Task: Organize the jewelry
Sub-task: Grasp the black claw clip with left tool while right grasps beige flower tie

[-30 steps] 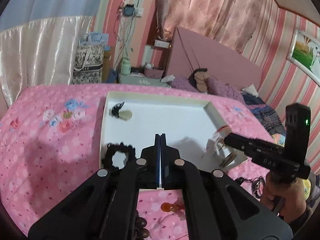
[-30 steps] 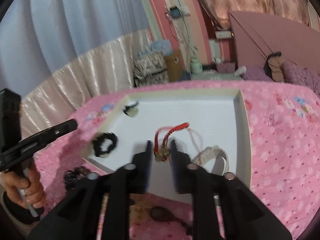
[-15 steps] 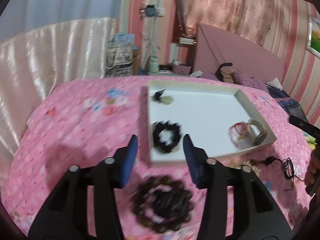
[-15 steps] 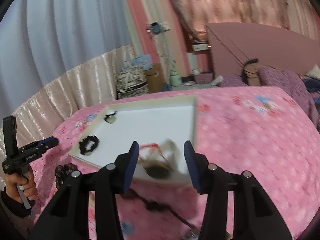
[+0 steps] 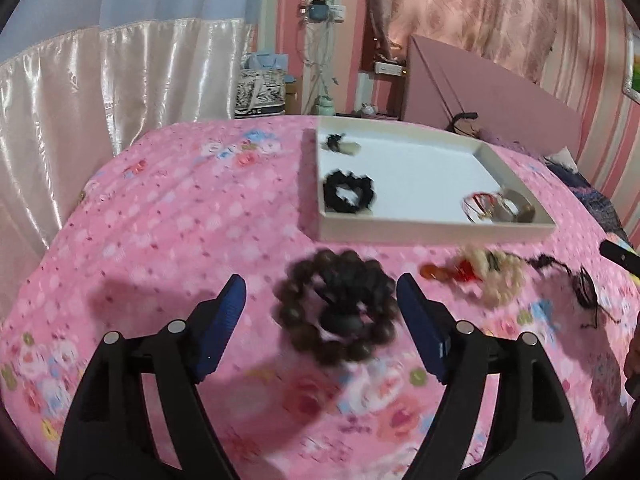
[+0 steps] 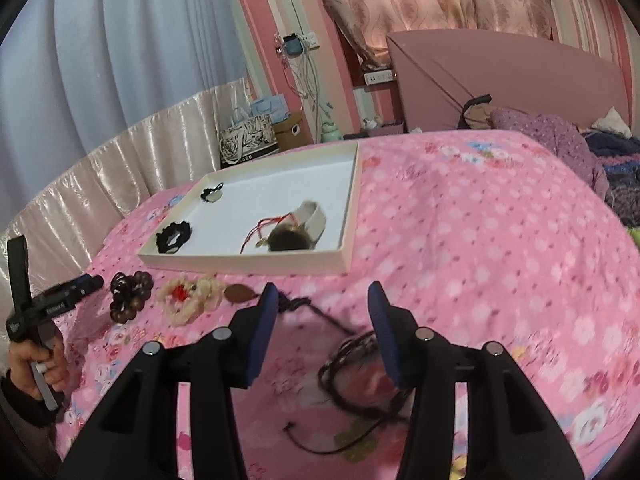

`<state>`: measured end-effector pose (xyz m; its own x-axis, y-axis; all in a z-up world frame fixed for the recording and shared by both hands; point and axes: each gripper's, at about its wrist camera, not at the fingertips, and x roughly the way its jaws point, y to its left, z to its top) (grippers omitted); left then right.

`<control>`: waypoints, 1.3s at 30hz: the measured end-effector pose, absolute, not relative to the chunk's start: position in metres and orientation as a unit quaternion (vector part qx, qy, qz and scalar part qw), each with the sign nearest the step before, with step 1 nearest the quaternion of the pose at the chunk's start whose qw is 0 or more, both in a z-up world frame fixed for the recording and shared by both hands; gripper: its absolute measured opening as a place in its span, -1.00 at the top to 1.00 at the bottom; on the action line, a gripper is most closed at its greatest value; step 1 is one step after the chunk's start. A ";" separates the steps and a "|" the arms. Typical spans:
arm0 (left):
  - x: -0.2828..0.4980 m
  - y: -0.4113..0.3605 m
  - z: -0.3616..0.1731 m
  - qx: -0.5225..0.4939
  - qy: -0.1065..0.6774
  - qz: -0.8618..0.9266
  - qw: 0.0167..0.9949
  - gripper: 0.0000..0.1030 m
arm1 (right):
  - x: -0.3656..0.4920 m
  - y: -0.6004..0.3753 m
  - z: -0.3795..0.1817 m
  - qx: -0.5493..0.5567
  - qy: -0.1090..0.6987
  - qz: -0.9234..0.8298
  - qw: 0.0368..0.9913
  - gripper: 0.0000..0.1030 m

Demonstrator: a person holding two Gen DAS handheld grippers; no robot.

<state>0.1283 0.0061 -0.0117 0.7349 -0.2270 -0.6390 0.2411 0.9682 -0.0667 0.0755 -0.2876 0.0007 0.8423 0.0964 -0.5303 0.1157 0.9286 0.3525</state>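
A white tray (image 5: 436,230) lies on the pink bedspread and holds a black scrunchie (image 5: 349,192), a small black-and-cream piece (image 5: 340,144) and a red cord with a white bangle (image 5: 494,208). My left gripper (image 5: 320,312) is open around a dark brown bead bracelet (image 5: 338,320) lying on the bed in front of the tray. My right gripper (image 6: 322,320) is open above a dark cord necklace (image 6: 352,364) on the bed. The tray (image 6: 248,260) also shows in the right wrist view, with the bead bracelet (image 6: 130,296) to its left front.
A cream bead piece with red parts (image 5: 488,276) and an amber pendant (image 5: 432,270) lie right of the bracelet. A black cord (image 5: 576,284) lies further right. Headboard, pillows and curtains stand behind the bed.
Both grippers have opened and pulled back from the tray toward the near bed. The red cord and bangle now lie in the tray. The left gripper now frames the bead bracelet.
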 end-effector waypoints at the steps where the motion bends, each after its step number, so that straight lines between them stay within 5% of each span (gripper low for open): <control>1: 0.123 0.001 -0.015 0.017 0.339 -0.129 0.932 -0.54 | 0.077 -0.281 0.000 0.182 0.284 0.000 0.942 0.07; 20: 0.138 0.003 -0.022 0.059 0.328 -0.123 0.935 -0.55 | 0.165 -0.165 -0.023 0.173 0.357 0.058 0.916 0.34; 22: 0.140 0.000 -0.021 0.063 0.327 -0.129 0.934 -0.56 | 0.171 -0.159 -0.030 0.165 0.369 0.054 0.913 0.86; 28: 0.145 -0.009 -0.024 0.067 0.331 -0.145 0.930 -0.54 | 0.145 -0.178 -0.010 0.175 0.312 0.046 0.933 0.87; 31: 0.150 -0.014 -0.030 0.068 0.345 -0.157 0.923 -0.29 | 0.136 -0.195 0.001 0.181 0.300 0.038 0.936 0.87; 33: 0.152 -0.017 -0.034 0.069 0.355 -0.167 0.917 0.07 | 0.133 -0.205 0.005 0.184 0.294 0.034 0.937 0.87; 39: 0.151 -0.017 -0.030 0.059 0.349 -0.171 0.919 0.11 | 0.128 -0.220 0.013 0.190 0.281 0.032 0.940 0.87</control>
<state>0.1510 -0.0174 -0.0297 0.6974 -0.2730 -0.6626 0.3559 0.9345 -0.0105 0.1279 -0.2201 0.0127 0.8396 0.1666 -0.5171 0.0472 0.9258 0.3749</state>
